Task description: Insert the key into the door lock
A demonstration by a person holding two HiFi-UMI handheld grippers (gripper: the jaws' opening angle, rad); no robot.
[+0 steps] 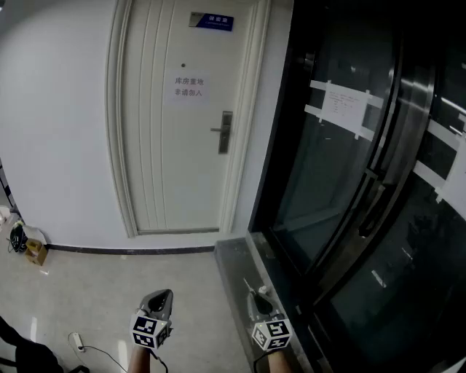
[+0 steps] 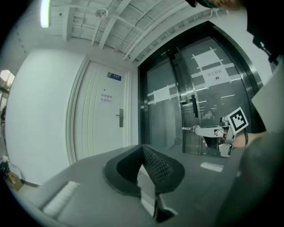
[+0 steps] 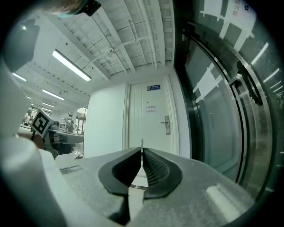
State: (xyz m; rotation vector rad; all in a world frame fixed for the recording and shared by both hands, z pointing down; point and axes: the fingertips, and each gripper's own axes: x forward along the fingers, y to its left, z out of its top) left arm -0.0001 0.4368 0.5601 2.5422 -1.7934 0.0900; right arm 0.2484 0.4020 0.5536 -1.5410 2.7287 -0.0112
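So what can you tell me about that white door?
The door is white, looks painted, with vertical grooves, set shut in a white frame in the white wall, beside dark glass doors. It carries a blue sign at the top, a small peephole, a paper notice and, at its right edge, a metal lock plate with a lever handle pointing left. Nothing touches it.
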